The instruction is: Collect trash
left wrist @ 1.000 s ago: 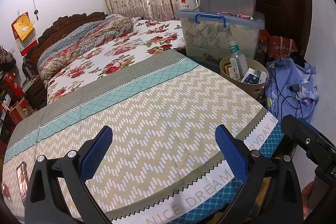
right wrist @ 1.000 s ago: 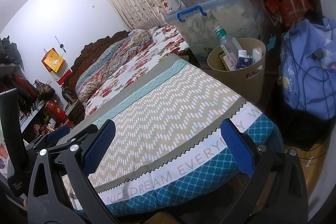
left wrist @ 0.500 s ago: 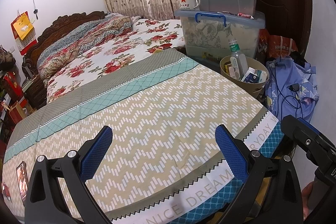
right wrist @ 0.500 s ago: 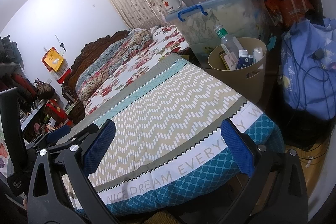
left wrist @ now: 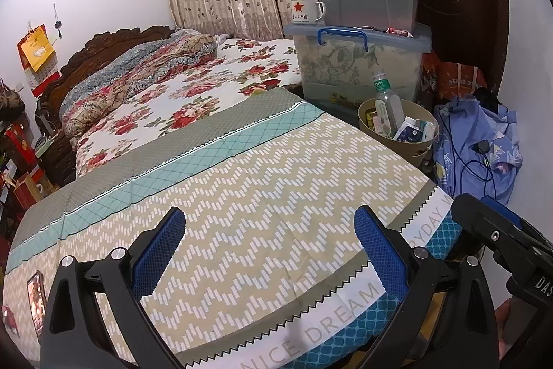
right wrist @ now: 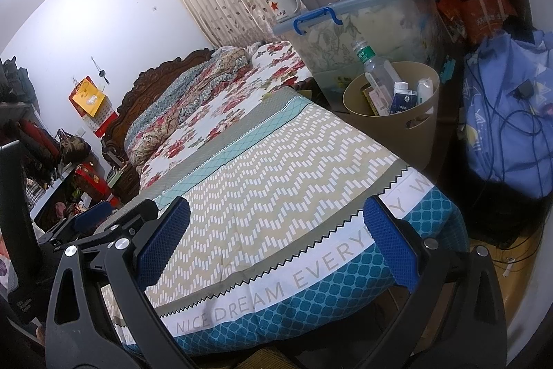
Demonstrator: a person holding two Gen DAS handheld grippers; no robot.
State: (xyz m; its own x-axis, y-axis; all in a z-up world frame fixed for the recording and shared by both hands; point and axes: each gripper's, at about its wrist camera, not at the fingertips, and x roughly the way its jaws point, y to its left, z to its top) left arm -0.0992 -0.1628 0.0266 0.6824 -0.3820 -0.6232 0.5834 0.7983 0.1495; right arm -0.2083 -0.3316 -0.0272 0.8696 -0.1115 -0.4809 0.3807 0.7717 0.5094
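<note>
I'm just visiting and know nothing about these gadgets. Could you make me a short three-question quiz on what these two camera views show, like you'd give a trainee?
1. True or false: the left gripper is clamped on a piece of trash.
2. Where does the bin stand? A) on the bed B) on the floor past the bed's far corner, in front of the stacked boxes C) under the curtain
3. Fill in: the mug with the red star stands on the lid of the lower ____.

Key
1. False: both it and the right gripper are open and hold nothing.
2. B. A bottle and cartons already stick out of it.
3. box
</note>
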